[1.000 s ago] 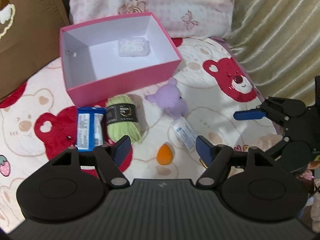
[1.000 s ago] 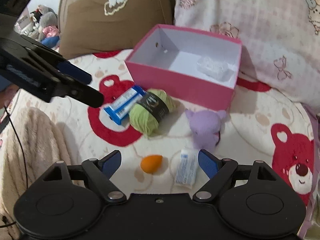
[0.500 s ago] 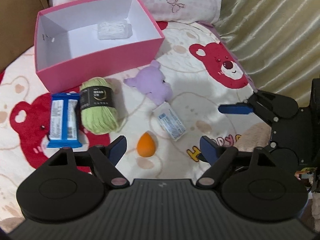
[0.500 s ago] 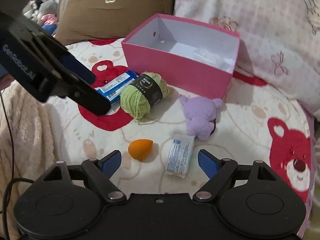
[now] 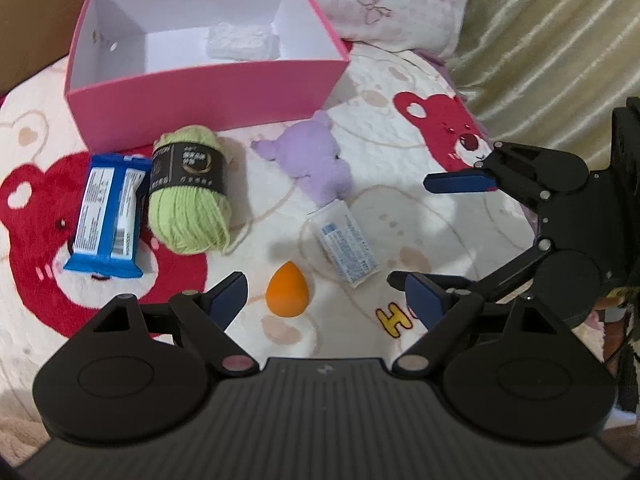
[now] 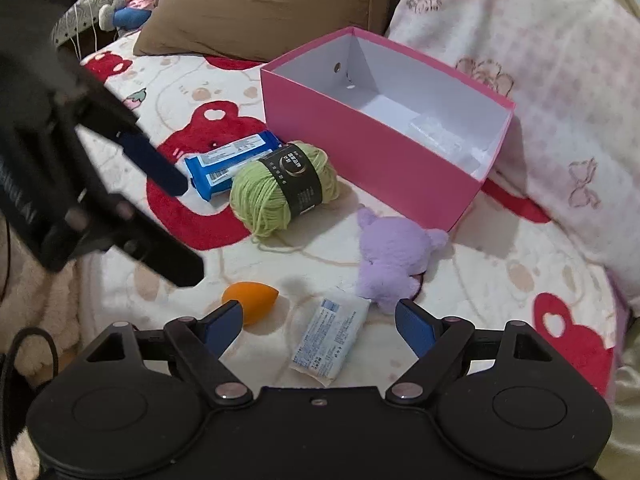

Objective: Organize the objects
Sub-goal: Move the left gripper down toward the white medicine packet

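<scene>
Both tools have dropped closer to the bed: the left tool (image 5: pixel 320 300), jaws just spreading, frames the orange sponge (image 5: pixel 286 294); the right tool (image 6: pixel 319 324) gapes, empty, over the white packet (image 6: pixel 329 340), so pickups look imminent.

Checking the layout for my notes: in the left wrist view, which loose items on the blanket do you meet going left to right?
Blue packet → green yarn ball → orange sponge → white packet. The purple plush sits above the last two, so its place is unclear.
</scene>
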